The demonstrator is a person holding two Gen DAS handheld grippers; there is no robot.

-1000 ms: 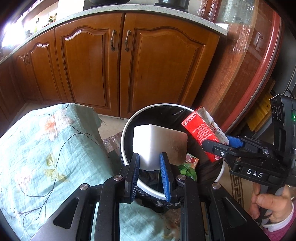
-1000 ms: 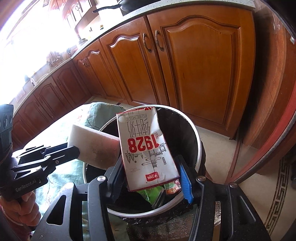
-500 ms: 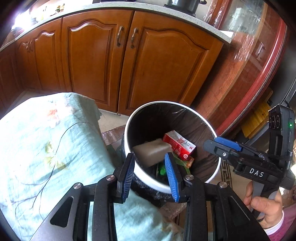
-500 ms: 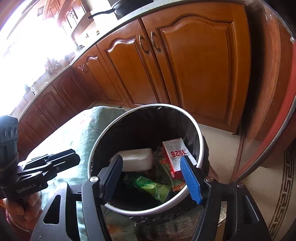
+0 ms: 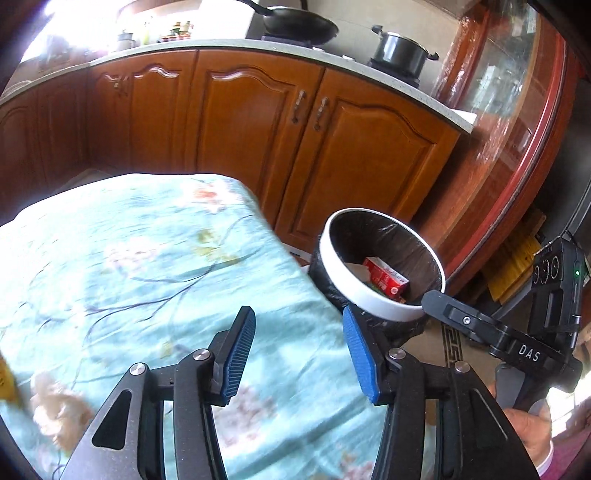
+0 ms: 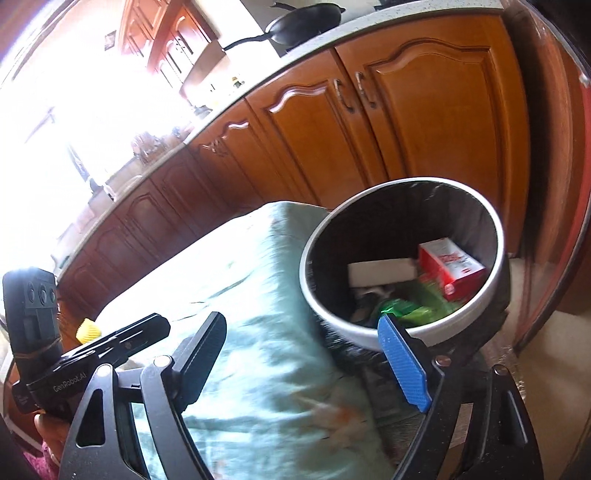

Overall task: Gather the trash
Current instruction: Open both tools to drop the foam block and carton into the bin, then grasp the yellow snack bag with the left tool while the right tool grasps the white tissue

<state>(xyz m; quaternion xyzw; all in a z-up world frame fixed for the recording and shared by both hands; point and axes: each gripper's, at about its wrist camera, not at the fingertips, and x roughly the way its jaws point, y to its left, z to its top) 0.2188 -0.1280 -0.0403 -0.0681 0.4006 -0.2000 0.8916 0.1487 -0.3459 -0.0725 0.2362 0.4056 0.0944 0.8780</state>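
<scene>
The white-rimmed trash bin with a black liner stands beside the table. Inside it lie a red milk carton, a white foam block and green wrappers. My left gripper hovers over the teal floral cloth, left of the bin, jaws opening with nothing between them. My right gripper is near the bin's front rim, jaws also opening and empty. A small yellow item lies on the table behind the left gripper.
Wooden cabinets run behind the table and bin, with a pan and a pot on the counter above. A red-framed glass cabinet stands right of the bin. A person's hand holds the right gripper.
The foam block and the milk carton left the grippers and dropped into the bin. Both grippers then drew back and left over the table, with jaws spreading wider.
</scene>
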